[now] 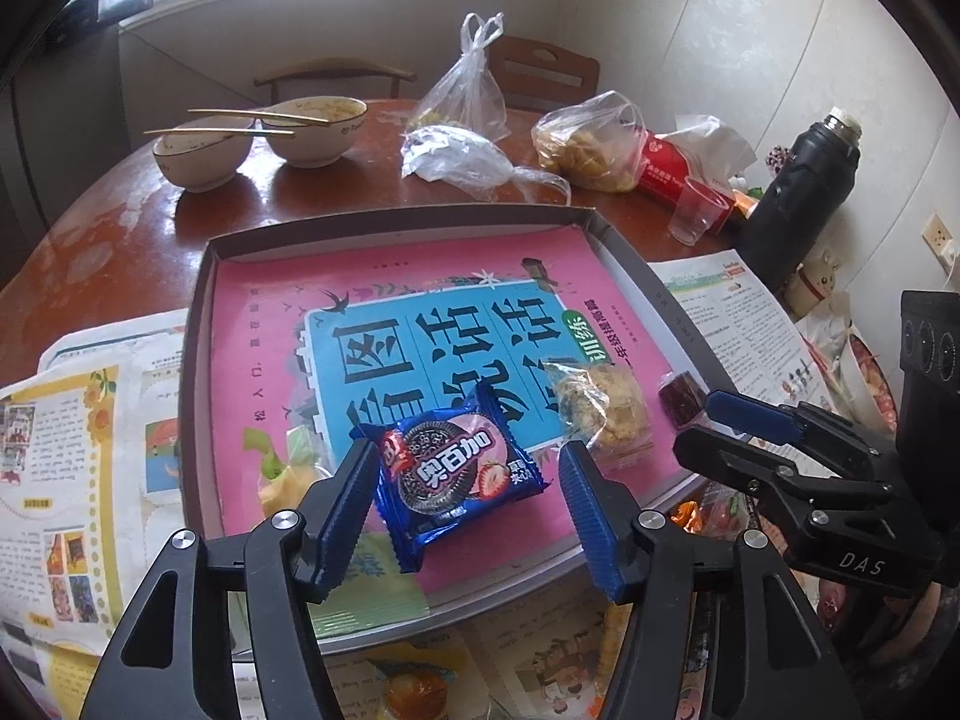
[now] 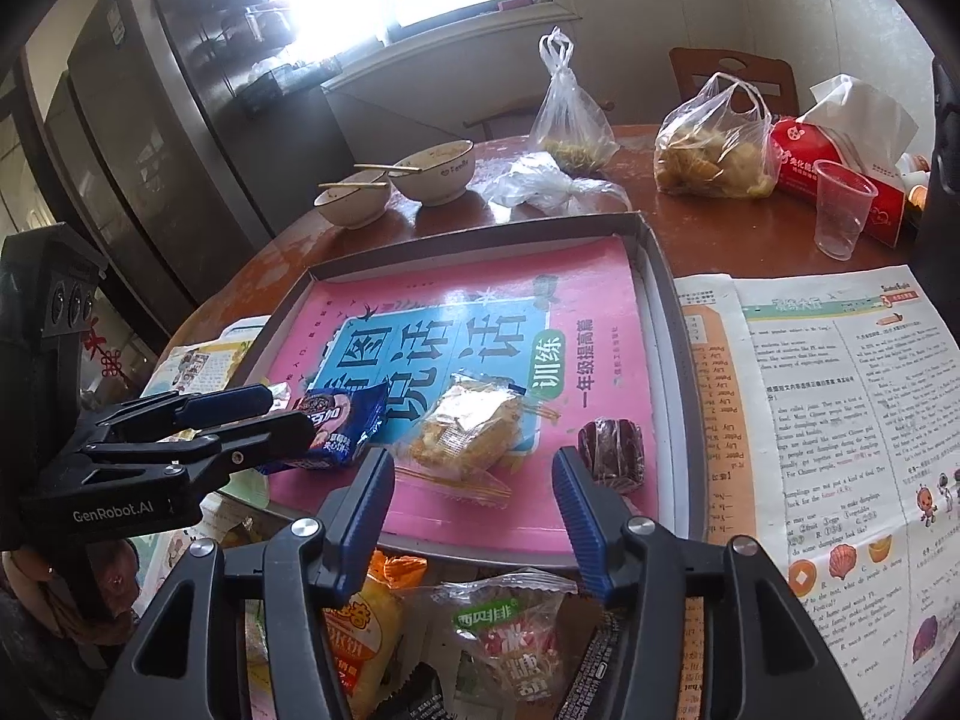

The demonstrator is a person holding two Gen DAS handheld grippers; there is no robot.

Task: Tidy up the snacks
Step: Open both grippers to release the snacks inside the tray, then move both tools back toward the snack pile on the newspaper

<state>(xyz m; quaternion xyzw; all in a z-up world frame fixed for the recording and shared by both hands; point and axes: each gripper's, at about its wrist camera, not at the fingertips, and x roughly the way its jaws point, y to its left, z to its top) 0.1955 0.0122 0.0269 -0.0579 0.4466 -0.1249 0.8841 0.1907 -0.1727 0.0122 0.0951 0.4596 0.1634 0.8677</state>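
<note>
My left gripper (image 1: pixel 465 483) stands with its jaws spread around the blue cookie packet (image 1: pixel 450 474), which lies flat on the pink book cover inside the shallow tray (image 1: pixel 201 294), low in the centre of the left wrist view. The left finger looks to be touching the packet's edge, while the right one stands clear of it, so I judge nothing is pinched. The packet's long axis runs roughly across the jaws, tilted a little.

My right gripper (image 2: pixel 474 486) is likewise spread and empty. Just ahead of it in the tray lies the clear-wrapped pastry (image 2: pixel 468 432), with the dark wrapped sweet (image 2: pixel 612 450) beside its right finger. More snacks (image 2: pixel 510 630) sit below, outside the tray.
</note>
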